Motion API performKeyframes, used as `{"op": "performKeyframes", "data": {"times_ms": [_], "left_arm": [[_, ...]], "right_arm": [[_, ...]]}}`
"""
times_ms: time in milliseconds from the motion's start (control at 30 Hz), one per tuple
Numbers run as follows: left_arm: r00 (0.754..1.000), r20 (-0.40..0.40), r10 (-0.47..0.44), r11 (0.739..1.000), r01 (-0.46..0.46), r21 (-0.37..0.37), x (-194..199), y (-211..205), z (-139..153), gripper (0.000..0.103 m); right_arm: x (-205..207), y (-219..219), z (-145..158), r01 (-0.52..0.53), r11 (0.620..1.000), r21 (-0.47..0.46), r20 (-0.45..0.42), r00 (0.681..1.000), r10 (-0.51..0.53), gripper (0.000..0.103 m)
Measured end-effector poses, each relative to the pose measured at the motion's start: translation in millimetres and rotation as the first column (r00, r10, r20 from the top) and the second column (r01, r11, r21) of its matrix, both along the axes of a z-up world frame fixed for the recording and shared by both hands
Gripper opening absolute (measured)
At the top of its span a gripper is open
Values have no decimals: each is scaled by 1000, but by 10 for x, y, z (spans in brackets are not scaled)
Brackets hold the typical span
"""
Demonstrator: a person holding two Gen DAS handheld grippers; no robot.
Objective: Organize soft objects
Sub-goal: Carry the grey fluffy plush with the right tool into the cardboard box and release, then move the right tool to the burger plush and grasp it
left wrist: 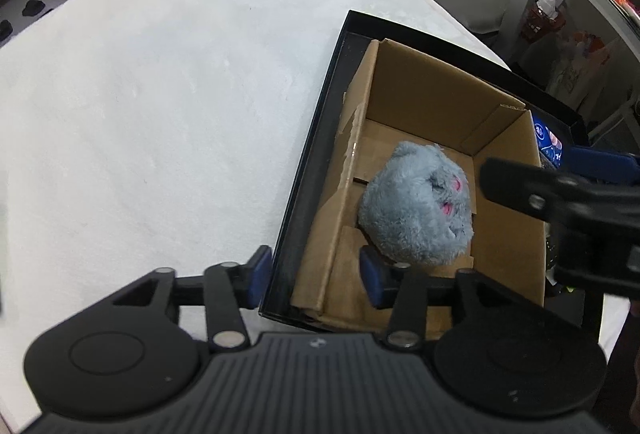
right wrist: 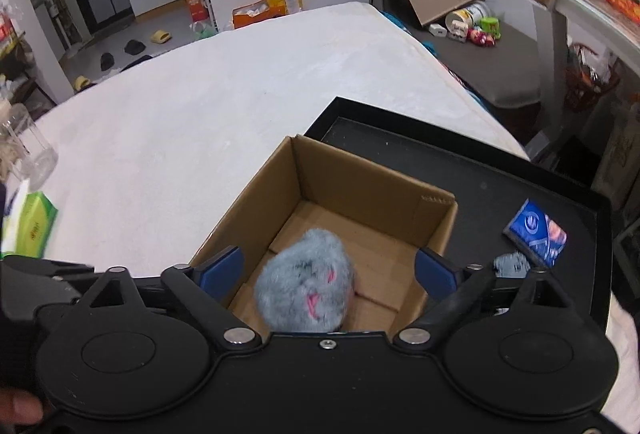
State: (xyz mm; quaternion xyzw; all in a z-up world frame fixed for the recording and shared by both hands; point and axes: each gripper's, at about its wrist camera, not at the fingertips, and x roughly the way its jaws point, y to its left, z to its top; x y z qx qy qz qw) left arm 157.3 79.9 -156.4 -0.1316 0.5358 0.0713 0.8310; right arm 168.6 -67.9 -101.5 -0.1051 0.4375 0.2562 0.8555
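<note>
Two views logged.

Left wrist: the left gripper (left wrist: 314, 276) has its blue pads parted and nothing between them but the near wall of the shallow black tray (left wrist: 320, 138); one pad is outside that tray over the white fleecy table cover (left wrist: 160, 94), the other inside the open brown cardboard box (left wrist: 440, 90). The round grey plush toy with pink markings (left wrist: 416, 204) lies on the box floor, just past the inner pad at 1 o'clock; contact cannot be told. The right gripper's black body intrudes at 3 o'clock.

Right wrist: the right gripper (right wrist: 330, 272) stands wide open over the box, with the plush lying loose below and between the pads, untouched. A blue printed packet (right wrist: 536, 232) rests on the tray at 2 o'clock, a green carton (right wrist: 36, 230) at 9 o'clock.
</note>
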Motion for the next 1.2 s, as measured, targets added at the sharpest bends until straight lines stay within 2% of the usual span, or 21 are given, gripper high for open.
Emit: {"op": "performKeyframes", "data": {"times_ms": [233, 467, 800, 867, 1200], "left_arm": [[999, 10, -34, 999, 33, 39, -6, -141, 67, 61], [999, 6, -43, 997, 43, 63, -16, -249, 107, 72], [998, 29, -48, 995, 45, 86, 0, -304, 167, 72], [999, 29, -43, 995, 40, 92, 19, -298, 172, 73], [1000, -5, -17, 992, 17, 127, 107, -274, 84, 73]], "right_arm": [[-151, -229, 84, 10, 1000, 1, 46, 999, -10, 97], [-189, -586, 82, 79, 997, 10, 64, 995, -80, 100], [-125, -1165, 8, 176, 984, 28, 29, 984, -177, 101], [-100, -1280, -22, 205, 979, 18, 24, 978, -205, 101], [15, -1812, -284, 330, 940, 86, -72, 943, -325, 99]]}}
